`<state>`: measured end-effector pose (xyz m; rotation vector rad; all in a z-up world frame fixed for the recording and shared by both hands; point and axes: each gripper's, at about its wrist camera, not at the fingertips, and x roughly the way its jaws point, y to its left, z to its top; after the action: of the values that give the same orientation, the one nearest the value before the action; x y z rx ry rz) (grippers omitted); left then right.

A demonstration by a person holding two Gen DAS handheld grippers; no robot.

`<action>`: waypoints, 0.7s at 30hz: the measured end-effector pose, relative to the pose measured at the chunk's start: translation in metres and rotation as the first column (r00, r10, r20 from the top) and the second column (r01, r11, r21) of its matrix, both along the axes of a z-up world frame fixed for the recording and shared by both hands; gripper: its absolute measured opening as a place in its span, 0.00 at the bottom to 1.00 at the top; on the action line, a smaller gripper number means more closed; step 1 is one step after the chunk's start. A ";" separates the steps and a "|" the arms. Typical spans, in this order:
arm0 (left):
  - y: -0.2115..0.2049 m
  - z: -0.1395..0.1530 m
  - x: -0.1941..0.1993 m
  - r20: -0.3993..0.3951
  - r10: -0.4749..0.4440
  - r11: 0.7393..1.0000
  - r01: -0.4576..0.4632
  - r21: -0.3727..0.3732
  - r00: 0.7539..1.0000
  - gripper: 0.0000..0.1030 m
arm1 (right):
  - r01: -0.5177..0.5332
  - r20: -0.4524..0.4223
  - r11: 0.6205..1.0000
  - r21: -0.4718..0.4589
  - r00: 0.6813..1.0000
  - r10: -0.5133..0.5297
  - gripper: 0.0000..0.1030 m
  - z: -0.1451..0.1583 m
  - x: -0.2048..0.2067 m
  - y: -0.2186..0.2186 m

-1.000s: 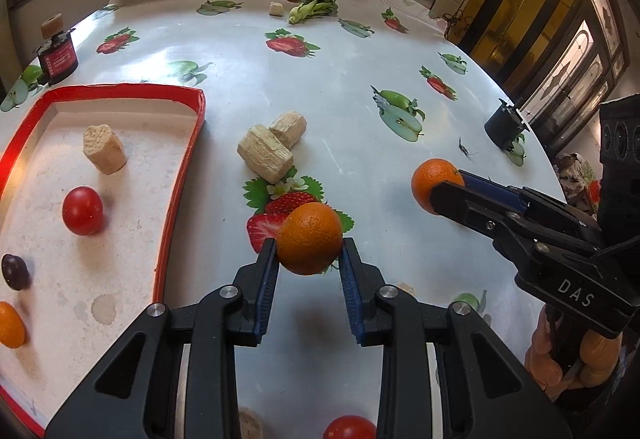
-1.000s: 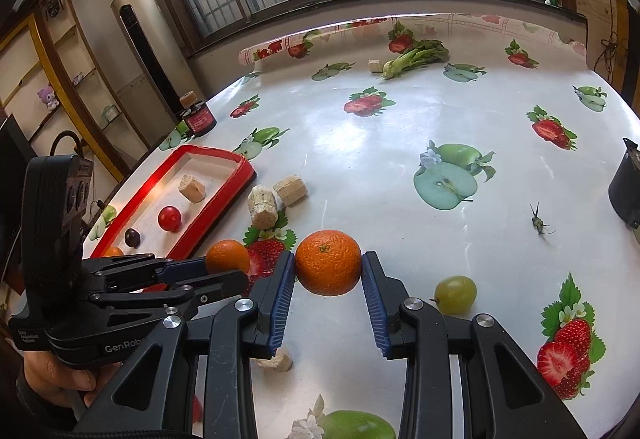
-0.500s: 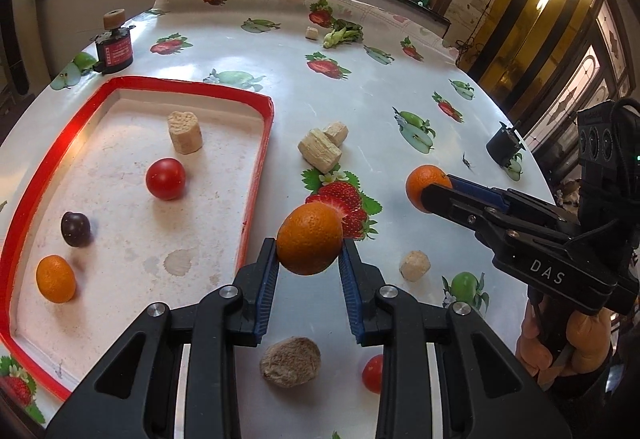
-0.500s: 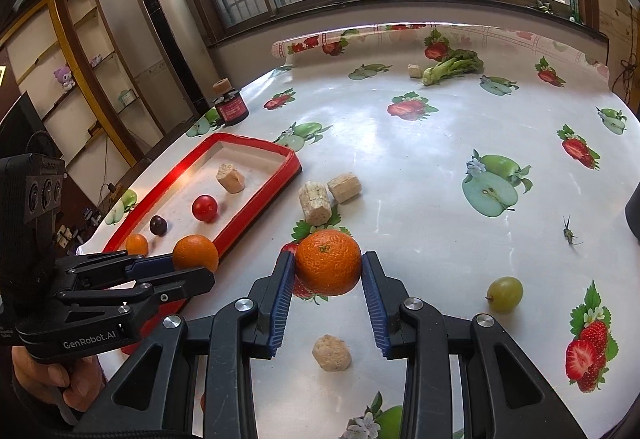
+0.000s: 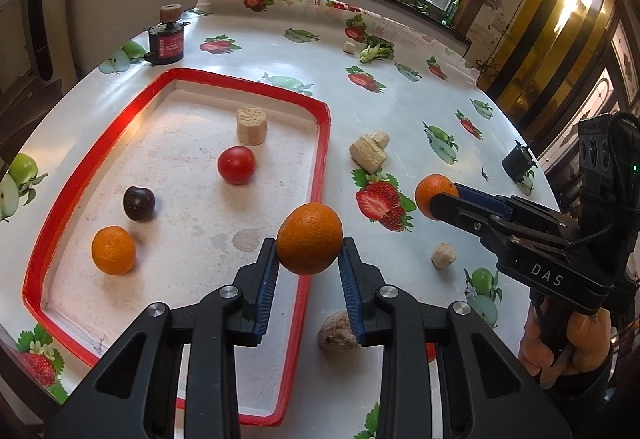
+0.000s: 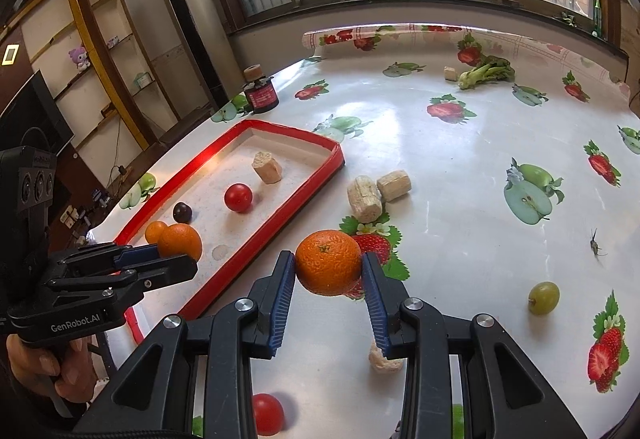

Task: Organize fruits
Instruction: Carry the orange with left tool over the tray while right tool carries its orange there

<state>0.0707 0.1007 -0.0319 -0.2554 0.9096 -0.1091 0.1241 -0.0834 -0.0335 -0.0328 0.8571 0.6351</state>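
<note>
My left gripper [image 5: 309, 261] is shut on an orange [image 5: 309, 237], held in the air over the right rim of the red tray [image 5: 320, 159]. My right gripper [image 6: 329, 275] is shut on a second orange [image 6: 328, 262] above the tablecloth just right of the tray [image 6: 280, 227]. Inside the tray lie another orange [image 5: 113, 250], a dark plum [image 5: 138, 202], a red tomato [image 5: 236, 164] and a beige biscuit piece [image 5: 251, 126]. A green grape [image 6: 543, 297] and a red tomato [image 6: 267, 413] lie on the table outside the tray.
Beige biscuit pieces [image 5: 368, 153] lie right of the tray, with more [image 5: 443, 255] near the grippers and a round one [image 5: 336, 331] under the left one. A black jar [image 5: 166, 39] stands at the table's far left. Green vegetable [image 6: 486, 73] lies at the far edge.
Both grippers have carried their oranges leftward across the table toward the tray. The left orange now hangs over the tray's right rim. Both grips are unchanged.
</note>
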 end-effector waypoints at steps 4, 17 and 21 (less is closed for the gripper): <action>0.011 -0.002 -0.005 -0.002 0.025 1.000 -0.025 -0.006 1.000 0.27 | -0.021 0.000 1.000 -0.005 1.000 0.021 0.34 -0.001 -0.002 0.011; 0.047 -0.008 -0.021 -0.010 0.091 0.996 -0.091 -0.023 0.996 0.27 | -0.091 -0.007 0.996 -0.025 0.996 0.091 0.34 -0.002 -0.009 0.050; 0.060 -0.010 -0.028 -0.012 0.112 0.993 -0.113 -0.021 0.994 0.27 | -0.114 -0.009 0.993 -0.030 0.994 0.113 0.34 -0.003 -0.012 0.062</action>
<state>0.0432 0.1606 -0.0416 -0.3270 0.9031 -0.0132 0.1123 -0.0217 -0.0364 -0.1080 0.8763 0.7288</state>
